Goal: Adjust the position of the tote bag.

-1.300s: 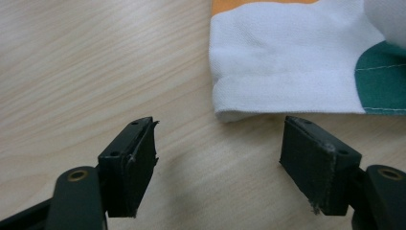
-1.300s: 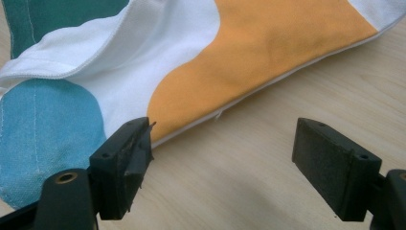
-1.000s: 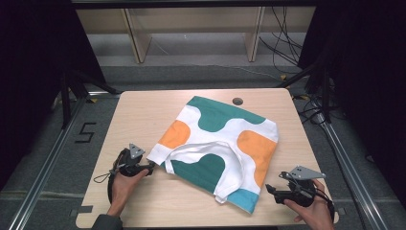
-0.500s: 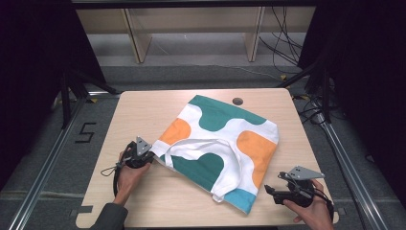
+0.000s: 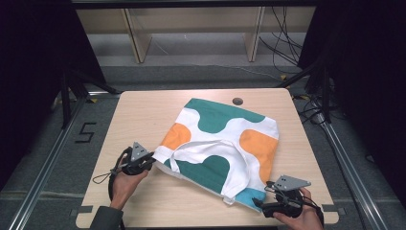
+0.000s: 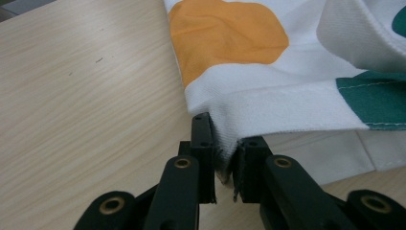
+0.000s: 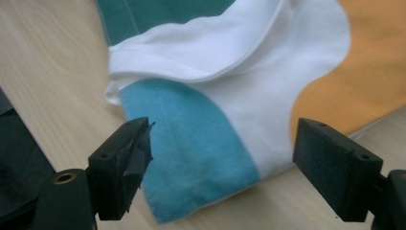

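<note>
A cloth tote bag [image 5: 218, 125] with white, green, orange and blue patches lies flat on the wooden table [image 5: 139, 115], its white handles folded across it. My left gripper [image 5: 154, 161] is at the bag's near left corner. Its jaws have just been closing, and in the left gripper view the gripper [image 6: 224, 143] pinches the white hem of the bag [image 6: 277, 105]. My right gripper [image 5: 261, 205] sits by the near right corner. In the right gripper view the gripper [image 7: 222, 139] stands open, its jaws on either side of the blue corner [image 7: 191, 158] and apart from it.
A round hole [image 5: 237, 101] sits in the tabletop just beyond the bag. Bare wood lies left of the bag and along the front edge. A wooden shelf frame [image 5: 191, 28] stands on the floor behind the table, with cables [image 5: 287, 43] at the back right.
The left gripper has moved in to the bag's left corner and closed on its hem. The right gripper has slid left toward the blue corner.
</note>
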Available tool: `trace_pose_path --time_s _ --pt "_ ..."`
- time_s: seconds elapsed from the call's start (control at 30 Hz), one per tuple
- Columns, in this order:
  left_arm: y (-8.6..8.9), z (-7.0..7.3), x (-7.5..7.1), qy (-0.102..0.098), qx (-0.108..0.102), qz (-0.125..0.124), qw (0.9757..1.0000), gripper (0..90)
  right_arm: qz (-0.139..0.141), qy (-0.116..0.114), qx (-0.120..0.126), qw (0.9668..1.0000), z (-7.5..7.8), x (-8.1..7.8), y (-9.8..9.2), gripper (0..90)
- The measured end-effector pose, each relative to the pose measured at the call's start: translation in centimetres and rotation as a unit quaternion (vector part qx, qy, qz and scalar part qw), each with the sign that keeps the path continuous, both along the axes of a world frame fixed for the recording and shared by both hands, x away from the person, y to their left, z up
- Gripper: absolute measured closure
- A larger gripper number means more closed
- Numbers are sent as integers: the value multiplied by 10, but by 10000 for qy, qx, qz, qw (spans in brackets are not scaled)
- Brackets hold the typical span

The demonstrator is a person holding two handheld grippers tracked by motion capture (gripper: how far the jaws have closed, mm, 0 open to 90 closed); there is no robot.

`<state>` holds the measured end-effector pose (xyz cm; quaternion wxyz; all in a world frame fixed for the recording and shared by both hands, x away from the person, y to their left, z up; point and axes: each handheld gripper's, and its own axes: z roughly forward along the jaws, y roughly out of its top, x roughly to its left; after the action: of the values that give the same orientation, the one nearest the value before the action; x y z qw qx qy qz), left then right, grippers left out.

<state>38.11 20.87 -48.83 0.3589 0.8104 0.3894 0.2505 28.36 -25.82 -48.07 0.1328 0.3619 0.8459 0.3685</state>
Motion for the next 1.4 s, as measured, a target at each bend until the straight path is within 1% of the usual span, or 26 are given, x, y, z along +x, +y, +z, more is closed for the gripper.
trace_pose_path --time_s 0.03,0.1,0.17,0.23,0.3,0.33,0.37,0.4,0.43,0.6,0.63,0.67,0.7,0.77,0.83,0.87,0.9,0.93,1.03,1.1,1.13,1.17,1.2,1.23,1.33,1.4 --pt "-1 0 0 -6 -66 -21 10000 804 22 17 -36 10000 -1 -1 0 223" --pt "0 0 -1 51 -13 -63 10000 801 12 42 -79 10000 -3 -5 0 224" --pt "-2 -1 -1 61 -136 5 9999 801 34 51 -141 9999 -3 -6 0 224" --pt "0 0 -1 90 -98 -30 9999 800 129 133 -242 9995 -7 -11 2 218" --pt "1 1 -1 125 -49 -48 9999 799 167 57 -305 9994 -10 -11 3 217" --pt "-1 -1 -2 87 -205 23 9997 799 172 150 -374 9990 -11 -12 4 216" --pt "-1 -1 -2 88 -209 3 9997 798 106 241 -404 9988 -11 -14 5 216" --pt "0 -1 -2 139 -132 -49 9998 796 94 118 -516 9986 -13 -14 5 215" --pt "1 0 -3 143 -22 -94 9999 795 96 188 -583 9981 -13 -15 6 216" --pt "1 -2 -7 234 -75 -135 9996 790 2 52 -933 9956 -18 -15 5 234" --pt "-2 -4 -9 185 -235 -66 9995 789 -68 5 -937 9956 -17 -14 4 259" --pt "-2 -4 -9 185 -235 -66 9995 788 -68 5 -937 9956 -17 -14 4 259" --pt "0 -2 -12 252 -22 -208 9995 787 -126 -64 -807 9966 -14 -14 3 276" --pt "-1 -3 -14 245 -53 -218 9994 784 -127 -254 -716 9970 -11 -12 0 300" --pt "-3 -4 -19 276 -9 -291 9992 781 -217 -306 -719 9967 -10 -13 -2 317" --pt "-5 -5 -21 269 -44 -293 9992 779 -250 -476 -658 9964 -8 -11 -4 359" --pt "-6 -5 -24 282 7 -342 9990 779 -250 -476 -658 9964 -8 -11 -4 359" --pt "-8 -6 -27 301 61 -399 9987 778 -422 -557 -675 9953 -6 -12 -5 376" --pt "-14 -7 -36 305 133 -525 9981 772 -681 -525 -798 9931 -9 -10 -8 426" --pt "-16 -6 -40 319 169 -590 9976 771 -626 -516 -869 9929 -11 -6 -10 507" --pt "-16 -6 -40 319 169 -590 9976 770 -626 -516 -869 9929 -11 -6 -10 507" --pt "-17 -7 -42 284 127 -603 9977 770 -518 -545 -842 9936 -10 -3 -12 660" --pt "-19 -8 -44 257 69 -600 9978 771 -602 -534 -812 9934 -9 -2 -13 682" --pt "-21 -6 -49 246 207 -711 9970 772 -557 -562 -873 9930 -9 1 -15 718" --pt "-23 -4 -56 201 285 -767 9964 781 -659 -540 -915 9922 -9 2 -16 769" --pt "-25 -2 -64 146 297 -813 9961 784 -489 -738 -984 9912 -8 6 -19 804"
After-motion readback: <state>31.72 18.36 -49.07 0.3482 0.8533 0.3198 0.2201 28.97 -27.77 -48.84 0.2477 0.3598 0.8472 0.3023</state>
